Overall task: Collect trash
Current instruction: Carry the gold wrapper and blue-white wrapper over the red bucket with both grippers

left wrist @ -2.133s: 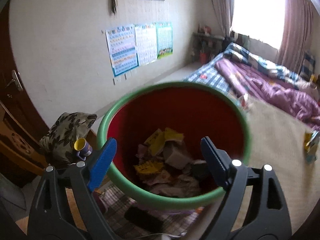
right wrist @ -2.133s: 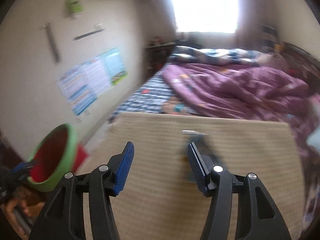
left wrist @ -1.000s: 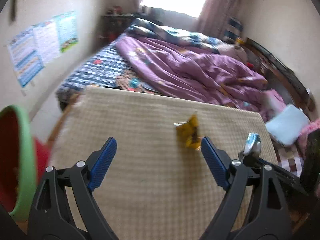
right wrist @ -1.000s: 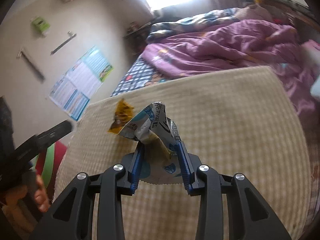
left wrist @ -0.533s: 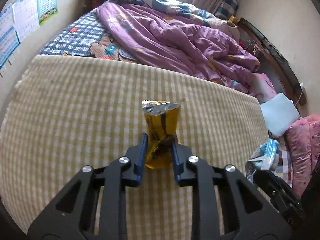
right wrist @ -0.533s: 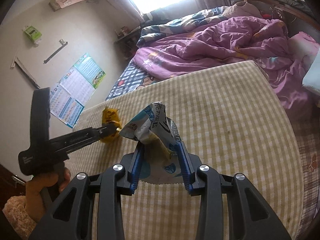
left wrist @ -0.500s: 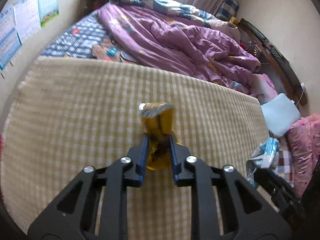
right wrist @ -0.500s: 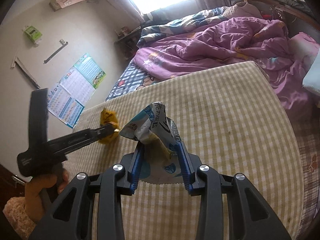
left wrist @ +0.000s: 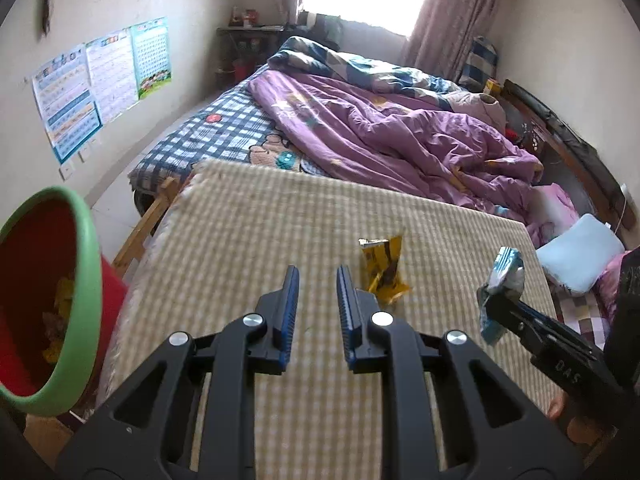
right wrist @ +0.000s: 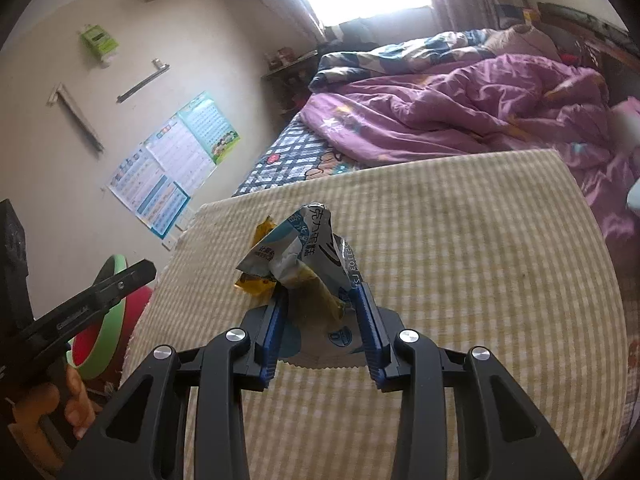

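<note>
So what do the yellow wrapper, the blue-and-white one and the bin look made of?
Yellow wrapper: thin glossy film, likely foil-lined; it is crinkled, with a silvery torn top. Blue-and-white wrapper in the right gripper: creased printed plastic film, silvery inside. Bin: probably smooth moulded plastic, red with an even green rim.

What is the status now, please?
Left gripper shut, empty. Right gripper shut on blue-white wrapper. Yellow wrapper lies on mat. Nothing blocks it.
</note>
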Demonstrator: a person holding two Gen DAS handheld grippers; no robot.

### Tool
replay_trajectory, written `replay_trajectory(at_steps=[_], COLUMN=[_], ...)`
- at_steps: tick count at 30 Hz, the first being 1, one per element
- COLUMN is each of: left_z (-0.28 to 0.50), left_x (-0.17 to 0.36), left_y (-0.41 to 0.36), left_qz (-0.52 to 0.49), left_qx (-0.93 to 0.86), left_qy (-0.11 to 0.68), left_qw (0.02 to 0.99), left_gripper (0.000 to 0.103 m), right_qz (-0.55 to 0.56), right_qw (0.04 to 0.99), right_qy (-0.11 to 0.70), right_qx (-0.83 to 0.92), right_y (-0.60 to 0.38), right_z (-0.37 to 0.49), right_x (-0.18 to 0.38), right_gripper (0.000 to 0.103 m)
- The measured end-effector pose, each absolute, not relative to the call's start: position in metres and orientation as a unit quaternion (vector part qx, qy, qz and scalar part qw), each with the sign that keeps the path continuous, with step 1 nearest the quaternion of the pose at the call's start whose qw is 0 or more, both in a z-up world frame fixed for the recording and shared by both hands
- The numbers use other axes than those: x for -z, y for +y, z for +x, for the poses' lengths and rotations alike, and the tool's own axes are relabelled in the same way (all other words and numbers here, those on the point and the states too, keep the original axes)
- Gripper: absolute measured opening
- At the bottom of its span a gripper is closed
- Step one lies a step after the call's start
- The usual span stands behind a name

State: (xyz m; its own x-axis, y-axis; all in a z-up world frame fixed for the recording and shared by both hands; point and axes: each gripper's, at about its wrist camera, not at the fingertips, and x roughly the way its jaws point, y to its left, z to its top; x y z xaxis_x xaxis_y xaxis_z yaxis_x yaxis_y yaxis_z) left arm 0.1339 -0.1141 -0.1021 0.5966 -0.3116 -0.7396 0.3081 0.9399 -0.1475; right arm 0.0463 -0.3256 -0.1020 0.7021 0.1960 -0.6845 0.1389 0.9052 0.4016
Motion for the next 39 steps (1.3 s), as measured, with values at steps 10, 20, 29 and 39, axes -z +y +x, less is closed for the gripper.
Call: replay_trajectory(at_steps=[10, 20, 29, 39], left_z=[0.161, 0.187, 0.153, 0.099], left_x=[0.140, 0.176, 0.126, 0.085], left_y=[-0.166, -0.201, -0.151, -0.079], left_qz=[0.013, 0.048, 0.024, -0.018], left_qx=[0.225, 0.232, 0.200, 0.147], left_qy=[0.444, 0.475, 0.433, 0.393], left_qw=[0.867, 0.848, 0.879, 0.908], left_gripper=[0.062, 0.027, 0.024, 0.024], right_qz=[0.227, 0.230, 0.230, 0.214], right_qw=[0.898, 0.890, 0.894, 0.902], right_qy=[0.378, 0.393, 0.385, 0.372], right_qx=[0.008, 0.034, 0.008, -0.051], right_y=[-0.338, -0.356, -0.340, -0.295], right_z=[0.029, 0.023, 0.026, 0.034], right_x=[0.099, 0.112, 0.103, 0.082], right_gripper=[0.035, 0.036, 0.036, 0.036])
